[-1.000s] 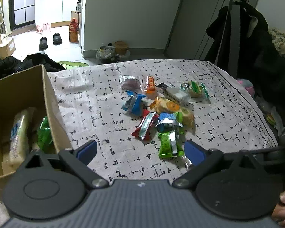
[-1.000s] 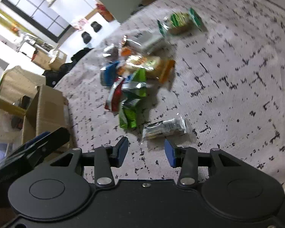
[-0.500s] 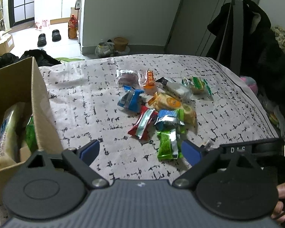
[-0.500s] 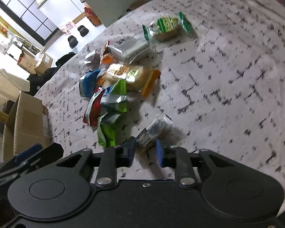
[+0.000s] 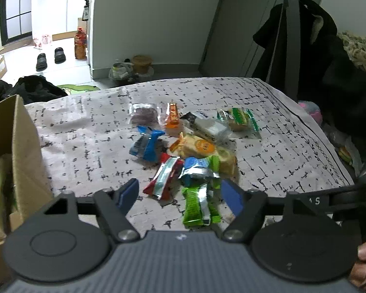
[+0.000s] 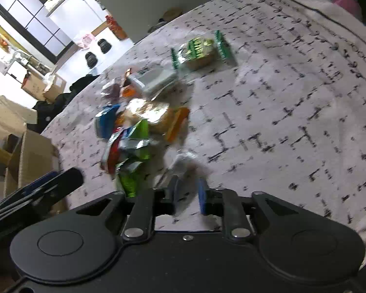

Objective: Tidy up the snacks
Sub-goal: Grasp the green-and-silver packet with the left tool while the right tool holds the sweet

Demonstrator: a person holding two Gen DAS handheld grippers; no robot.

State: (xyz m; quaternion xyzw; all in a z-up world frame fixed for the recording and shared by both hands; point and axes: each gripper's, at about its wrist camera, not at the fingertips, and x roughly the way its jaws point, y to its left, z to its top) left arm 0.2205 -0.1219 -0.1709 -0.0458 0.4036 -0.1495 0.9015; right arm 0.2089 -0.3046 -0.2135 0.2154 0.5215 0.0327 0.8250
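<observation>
A pile of wrapped snacks [image 5: 195, 146] lies on the patterned tablecloth [image 5: 85, 141]; the pile also shows in the right wrist view [image 6: 139, 127]. My left gripper [image 5: 180, 194] is open and empty, hovering over the near end of the pile above a green packet [image 5: 197, 207]. My right gripper [image 6: 188, 193] is shut on a clear-wrapped snack [image 6: 183, 163], blurred, just right of the pile. A cardboard box [image 5: 17, 161] with snacks inside stands at the left; it also shows in the right wrist view [image 6: 29, 153].
A green-edged packet [image 6: 200, 48] lies apart at the far side of the cloth. A dark coat [image 5: 305, 48] hangs beyond the table's right edge. Shoes [image 5: 50, 57], a bottle and bags sit on the floor behind.
My right gripper moved onto the clear-wrapped snack and closed on it. My left gripper shifted forward and right over the pile, staying open.
</observation>
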